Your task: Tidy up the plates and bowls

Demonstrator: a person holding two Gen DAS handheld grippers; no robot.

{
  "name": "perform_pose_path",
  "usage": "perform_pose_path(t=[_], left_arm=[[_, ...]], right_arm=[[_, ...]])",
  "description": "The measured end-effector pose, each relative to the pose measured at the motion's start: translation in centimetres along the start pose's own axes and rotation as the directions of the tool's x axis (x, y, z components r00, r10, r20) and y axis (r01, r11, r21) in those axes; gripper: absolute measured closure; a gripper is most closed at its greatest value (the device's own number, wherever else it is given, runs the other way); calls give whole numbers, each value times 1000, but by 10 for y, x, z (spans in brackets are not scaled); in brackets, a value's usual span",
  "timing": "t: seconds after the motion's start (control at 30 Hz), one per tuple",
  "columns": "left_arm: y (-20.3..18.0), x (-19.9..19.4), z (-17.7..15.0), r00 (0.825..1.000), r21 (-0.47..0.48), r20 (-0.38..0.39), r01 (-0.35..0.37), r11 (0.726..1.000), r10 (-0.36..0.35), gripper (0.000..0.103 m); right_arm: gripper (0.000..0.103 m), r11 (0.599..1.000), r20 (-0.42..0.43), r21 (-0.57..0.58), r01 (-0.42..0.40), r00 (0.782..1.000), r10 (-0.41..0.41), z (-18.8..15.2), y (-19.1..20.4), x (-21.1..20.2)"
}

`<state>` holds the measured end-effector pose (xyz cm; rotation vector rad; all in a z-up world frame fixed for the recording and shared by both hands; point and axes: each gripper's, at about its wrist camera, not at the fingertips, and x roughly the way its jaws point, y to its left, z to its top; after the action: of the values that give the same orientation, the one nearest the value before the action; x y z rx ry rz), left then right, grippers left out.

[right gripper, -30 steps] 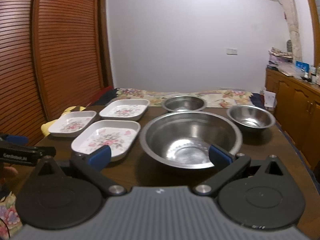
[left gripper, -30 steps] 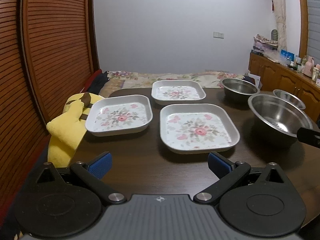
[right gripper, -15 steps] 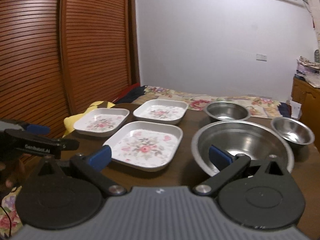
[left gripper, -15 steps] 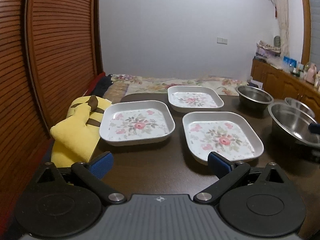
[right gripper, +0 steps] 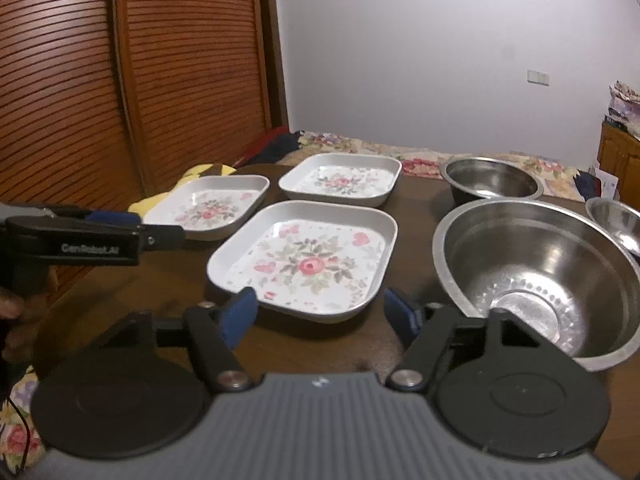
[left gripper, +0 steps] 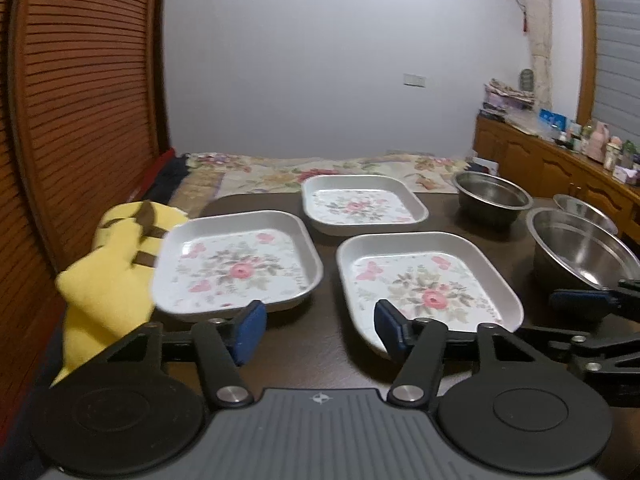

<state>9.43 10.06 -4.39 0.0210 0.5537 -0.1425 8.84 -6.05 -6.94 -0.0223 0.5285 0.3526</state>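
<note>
Three white square floral plates lie on the dark table: a near one (left gripper: 428,284) (right gripper: 308,264), a left one (left gripper: 236,264) (right gripper: 208,210) and a far one (left gripper: 360,204) (right gripper: 340,180). Three steel bowls stand to the right: a large one (left gripper: 580,252) (right gripper: 540,264), a medium far one (left gripper: 492,196) (right gripper: 490,184) and a small one (left gripper: 584,206) (right gripper: 616,224). My left gripper (left gripper: 318,330) is open and empty, between the left and near plates. My right gripper (right gripper: 320,312) is open and empty, just before the near plate's front edge.
A yellow cloth (left gripper: 108,272) lies at the table's left edge beside the left plate. A slatted wooden door (left gripper: 72,100) stands to the left. A bed with a floral cover (left gripper: 320,168) lies beyond the table. A wooden cabinet (left gripper: 560,168) with small items runs along the right.
Both grippers have narrowed somewhat but remain open. The left gripper moved forward toward the plates. The right gripper swung left from the large bowl to face the near plate.
</note>
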Motion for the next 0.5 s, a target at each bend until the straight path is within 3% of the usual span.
perform_pose_path(t=[0.07,0.5], left_arm=[[-3,9,1,1000,5,-13,19,1000,-19,52],[-8,44,-4,995,-5,-88,52,999,-52,74]], right_arm=[[42,1000,-12,10,11,1000,-11,1,0,5],[53,998,-52,53,44,998,-41,0,-2,26]])
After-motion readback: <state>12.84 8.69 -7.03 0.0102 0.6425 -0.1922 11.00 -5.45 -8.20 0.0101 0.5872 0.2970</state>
